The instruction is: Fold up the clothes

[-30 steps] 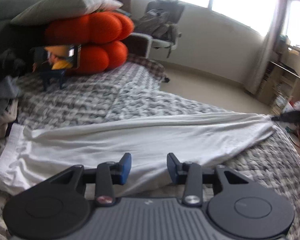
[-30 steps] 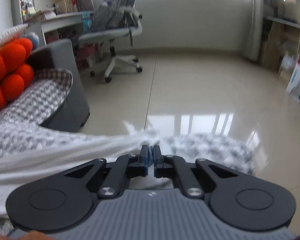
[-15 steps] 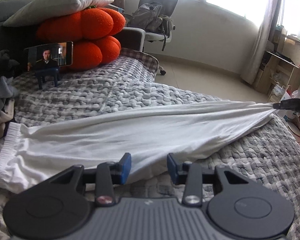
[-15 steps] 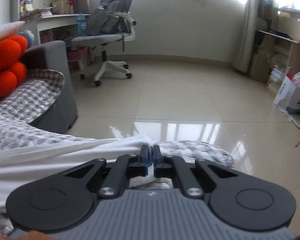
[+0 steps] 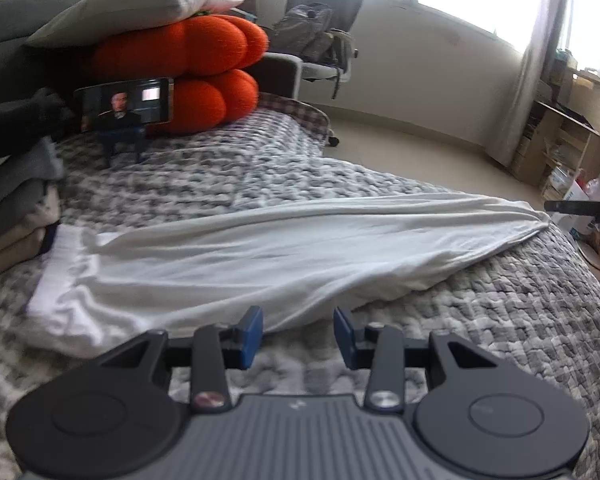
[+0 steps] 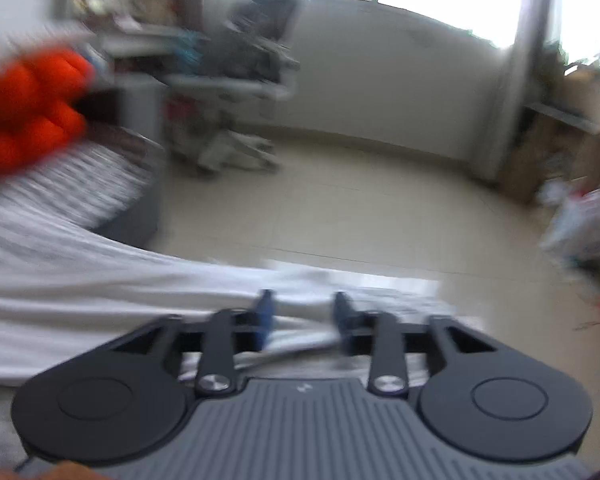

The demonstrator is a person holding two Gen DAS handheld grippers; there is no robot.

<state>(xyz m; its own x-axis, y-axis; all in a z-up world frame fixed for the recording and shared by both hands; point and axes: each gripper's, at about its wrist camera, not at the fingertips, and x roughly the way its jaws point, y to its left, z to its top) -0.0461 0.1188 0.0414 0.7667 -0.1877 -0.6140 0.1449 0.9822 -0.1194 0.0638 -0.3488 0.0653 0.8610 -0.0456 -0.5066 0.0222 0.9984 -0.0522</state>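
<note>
White garment (image 5: 260, 256) lies on bed (image 5: 480, 320), long axis 9-to-3. Left claw (image 5: 298, 334) half-open, empty, garment's near edge at 12, nearer. Right claw (image 6: 302, 320) just opened, releasing the 3 o'clock tip.

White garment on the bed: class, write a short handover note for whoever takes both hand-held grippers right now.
Left hand-held gripper: open, empty, over the quilt just short of the garment's near edge.
Right hand-held gripper: jaws have just been opening; pads apart over the garment's narrow end, which lies loose between them.
White garment: stretched lengthwise across the quilt, waistband end beside the stack of folded clothes, narrow end near the bed's edge.
Done: garment laid out and pulled straight.
Left: smooth it, make the folds, probably add it to the stack.
</note>
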